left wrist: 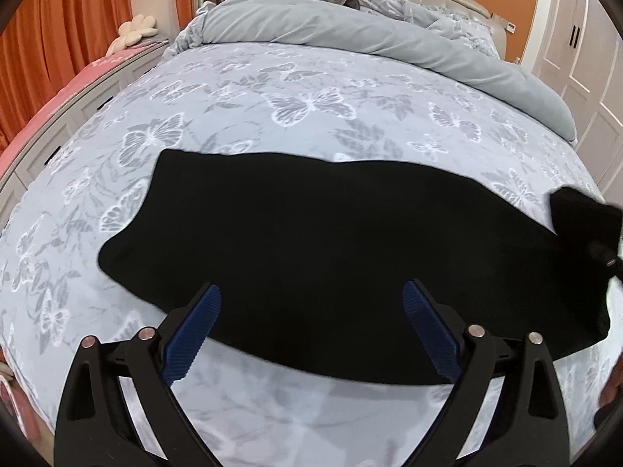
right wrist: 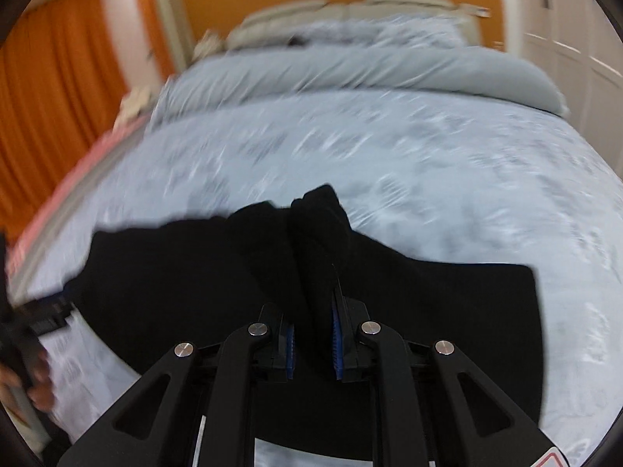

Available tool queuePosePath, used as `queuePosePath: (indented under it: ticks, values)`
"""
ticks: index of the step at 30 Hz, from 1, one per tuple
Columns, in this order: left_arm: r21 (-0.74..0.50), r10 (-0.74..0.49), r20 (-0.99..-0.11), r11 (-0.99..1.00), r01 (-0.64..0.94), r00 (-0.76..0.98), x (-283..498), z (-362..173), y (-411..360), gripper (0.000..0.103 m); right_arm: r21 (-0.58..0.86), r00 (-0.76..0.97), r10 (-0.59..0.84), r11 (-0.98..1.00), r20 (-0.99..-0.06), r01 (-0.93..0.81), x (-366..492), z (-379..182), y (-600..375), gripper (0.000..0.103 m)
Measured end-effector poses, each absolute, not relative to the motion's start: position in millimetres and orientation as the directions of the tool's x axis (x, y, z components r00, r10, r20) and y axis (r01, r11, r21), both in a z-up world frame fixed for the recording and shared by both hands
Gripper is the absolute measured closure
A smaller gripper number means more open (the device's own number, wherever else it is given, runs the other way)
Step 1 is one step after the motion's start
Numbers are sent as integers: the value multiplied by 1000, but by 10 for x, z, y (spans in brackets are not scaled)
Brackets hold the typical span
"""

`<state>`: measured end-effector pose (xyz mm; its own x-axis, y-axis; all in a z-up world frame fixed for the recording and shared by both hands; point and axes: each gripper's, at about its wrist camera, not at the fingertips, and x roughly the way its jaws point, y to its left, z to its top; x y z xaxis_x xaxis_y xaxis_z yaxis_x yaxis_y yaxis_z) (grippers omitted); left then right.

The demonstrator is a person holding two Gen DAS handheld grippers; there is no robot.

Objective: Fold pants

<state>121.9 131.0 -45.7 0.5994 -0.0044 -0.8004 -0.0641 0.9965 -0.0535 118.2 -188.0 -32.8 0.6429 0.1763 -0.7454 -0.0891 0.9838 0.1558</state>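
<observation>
We see black pants [left wrist: 331, 241] spread across the bed [left wrist: 272, 97] | our right tongs [right wrist: 313, 330] pinch a bunched fold of them | our left tongs [left wrist: 311, 299] hover spread wide above, empty

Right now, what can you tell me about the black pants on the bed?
The black pants are plain, soft-looking fabric, spread mostly flat across the butterfly-print bedcover. One end is bunched up and lifted, pinched between the blue pads of the right gripper. The left gripper hangs open over the near edge, its pads not pressing the cloth.
</observation>
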Motion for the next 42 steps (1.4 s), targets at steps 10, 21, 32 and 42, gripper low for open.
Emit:
queuePosePath:
  ticks: [10, 21, 32, 42]
  values:
    - [-72, 28, -810, 987, -146, 585, 1105, -476, 1962, 9, -43, 569, 68, 983, -819, -179, 1195, -838, -1201, 82]
    - [-132, 15, -813, 969, -210, 582, 1009, -461, 2371, 9, -124, 493, 24, 956, -870, -266, 1151, -733, -1165, 32]
    - [-220, -51, -827, 945, -240, 559, 1117, -505, 2405, 9, -208, 588, 96, 880, -803, -428, 984, -639, -961, 20]
    - [-215, -20, -825, 935, -281, 564, 1176, -491, 2477, 9, 78, 657, 323, 925, -682, -373, 1226, -54, -942, 79]
